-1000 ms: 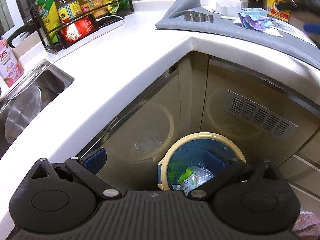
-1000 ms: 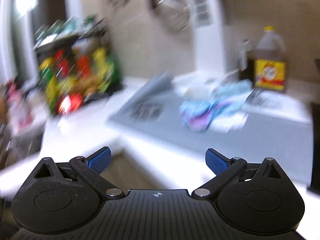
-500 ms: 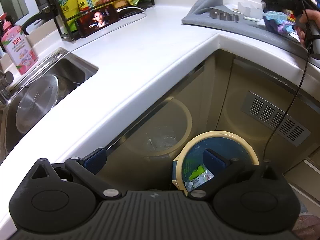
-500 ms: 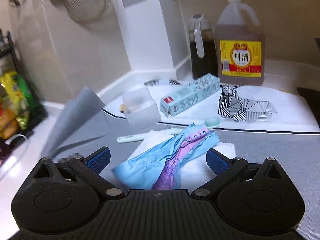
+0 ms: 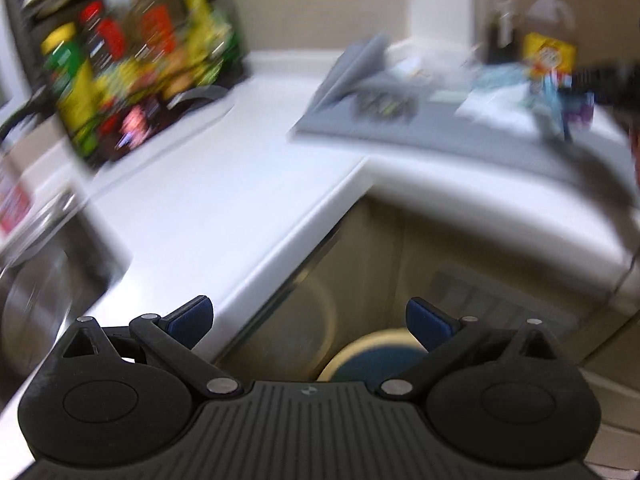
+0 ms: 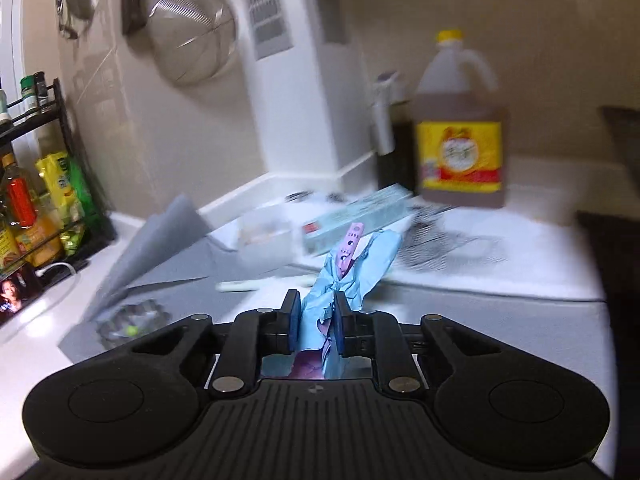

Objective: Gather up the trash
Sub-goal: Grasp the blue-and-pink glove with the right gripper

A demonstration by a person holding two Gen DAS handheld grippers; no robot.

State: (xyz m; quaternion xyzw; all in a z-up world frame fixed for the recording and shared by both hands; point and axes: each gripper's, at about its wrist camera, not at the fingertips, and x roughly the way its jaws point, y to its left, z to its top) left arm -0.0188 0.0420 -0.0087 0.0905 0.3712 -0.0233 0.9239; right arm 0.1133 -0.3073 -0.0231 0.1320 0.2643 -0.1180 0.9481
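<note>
A crumpled blue and purple wrapper (image 6: 360, 260) sticks up from between the pads of my right gripper (image 6: 317, 308), whose jaws are closing tight on it, lifted above the grey mat (image 6: 500, 320). In the blurred left wrist view the same wrapper (image 5: 554, 96) shows at the far right over the mat. My left gripper (image 5: 308, 320) is open with nothing between its fingers, above the counter's inner corner. Below it, the cream rim of the round trash bin (image 5: 360, 344) with its blue liner peeks out on the floor by the cabinet.
On the counter behind the wrapper stand a large oil jug (image 6: 460, 140), a dark bottle (image 6: 394, 152), a long pale box (image 6: 356, 216) and a small clear tub (image 6: 264, 228). A bottle rack (image 5: 132, 72) and sink (image 5: 44, 280) lie left; a strainer (image 6: 192, 36) hangs on the wall.
My right gripper has shut on the wrapper and raised it off the mat. My left gripper has risen and tilted up, so the bin has dropped mostly out of sight.
</note>
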